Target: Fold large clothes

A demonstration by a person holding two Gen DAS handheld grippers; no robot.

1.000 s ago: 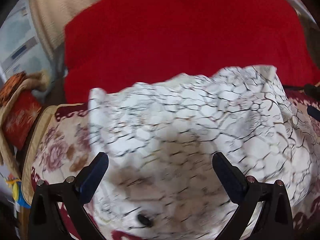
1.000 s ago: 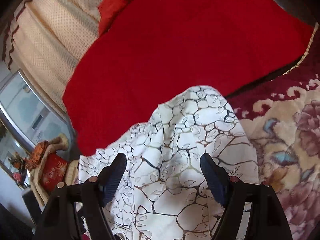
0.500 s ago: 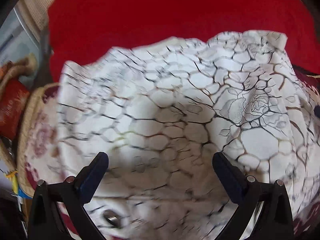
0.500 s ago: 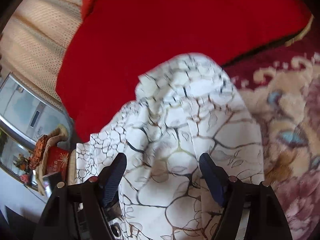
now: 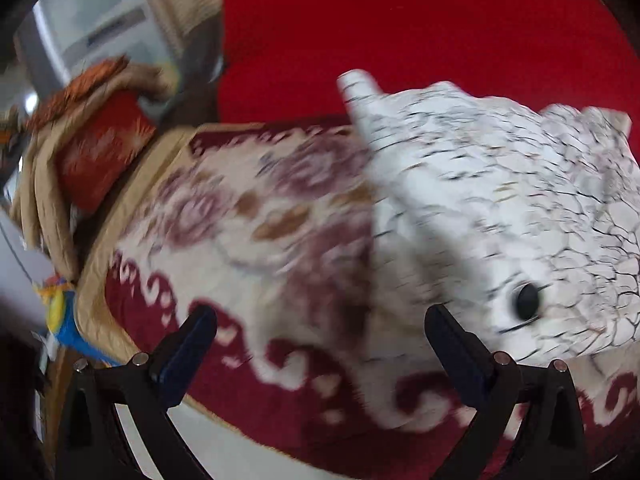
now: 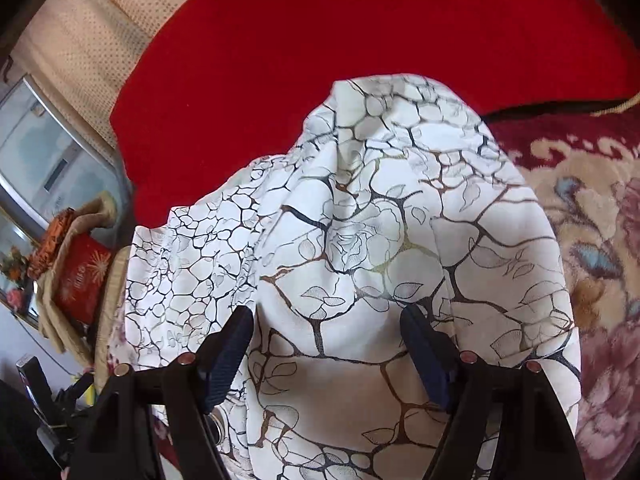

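Both grippers tilt steeply downward over a patterned bedspread. The left gripper (image 5: 320,344) has its jaws spread wide with nothing between them; beneath the gap lies only the maroon and cream floral bedspread (image 5: 248,216), and the white garment (image 5: 500,208) with its black crackle print sits at the right of that frame, its near edge beside the right-hand finger. That view is smeared with blur, so the garment's folds and a dark round spot (image 5: 527,301) on it, perhaps a button, are hard to make out. The right gripper (image 6: 328,344) also stands wide open, its dark blue pads (image 6: 228,356) hovering on either side of a raised hump of the same garment (image 6: 380,240); whether they touch the cloth cannot be told. In the right wrist view the garment's long axis runs from the bottom of the frame up toward the red pillow (image 6: 360,40), its narrower end reaching the pillow's edge, and its lower part is cut off by the frame.
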